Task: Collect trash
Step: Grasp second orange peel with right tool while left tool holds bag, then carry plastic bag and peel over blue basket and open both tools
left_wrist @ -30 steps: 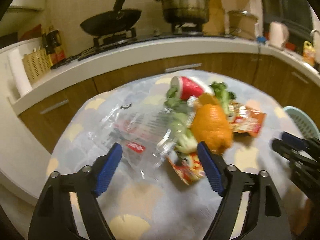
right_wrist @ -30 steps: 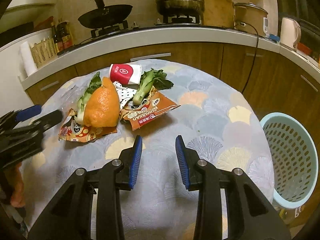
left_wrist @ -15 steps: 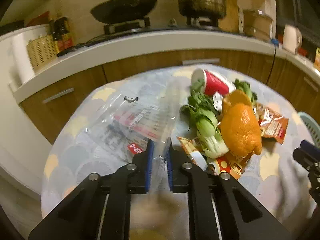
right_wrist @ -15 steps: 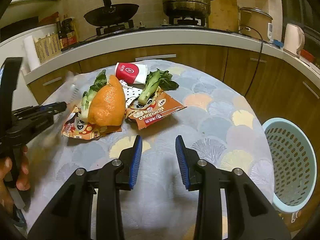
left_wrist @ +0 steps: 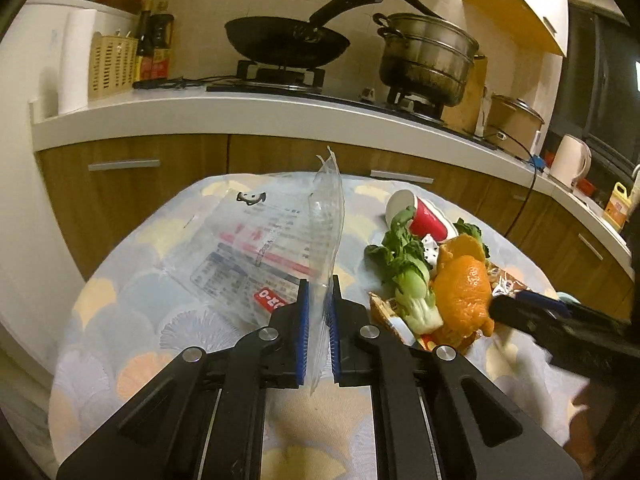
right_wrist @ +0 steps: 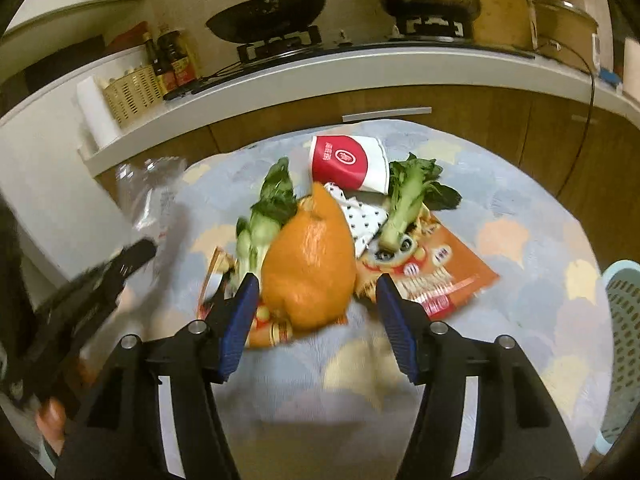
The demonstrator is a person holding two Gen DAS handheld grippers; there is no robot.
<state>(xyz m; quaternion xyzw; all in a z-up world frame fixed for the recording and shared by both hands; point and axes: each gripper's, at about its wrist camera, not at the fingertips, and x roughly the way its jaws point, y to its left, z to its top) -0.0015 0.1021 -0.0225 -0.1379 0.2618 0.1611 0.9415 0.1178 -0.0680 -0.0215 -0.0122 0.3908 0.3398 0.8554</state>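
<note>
My left gripper [left_wrist: 317, 292] is shut on the edge of a clear printed plastic bag [left_wrist: 256, 252], lifting that edge off the round table. It also shows blurred at the left of the right wrist view [right_wrist: 132, 254]. My right gripper [right_wrist: 316, 292] is open, its jaws either side of a large orange peel [right_wrist: 310, 268]. Around the peel lie two bok choy pieces [right_wrist: 264, 212], a red and white paper cup [right_wrist: 348, 162], a dotted white scrap [right_wrist: 364, 216] and orange snack wrappers [right_wrist: 436, 272].
A light blue plastic basket [right_wrist: 624, 320] stands beyond the table's right edge. The table has a patterned cloth [right_wrist: 520, 208]. Behind is a curved counter [left_wrist: 200, 112] with a wok, a steamer pot, a kettle and a cutlery basket.
My left gripper has lifted the bag's edge higher. My right gripper has opened wide and moved forward and left, up to the orange peel.
</note>
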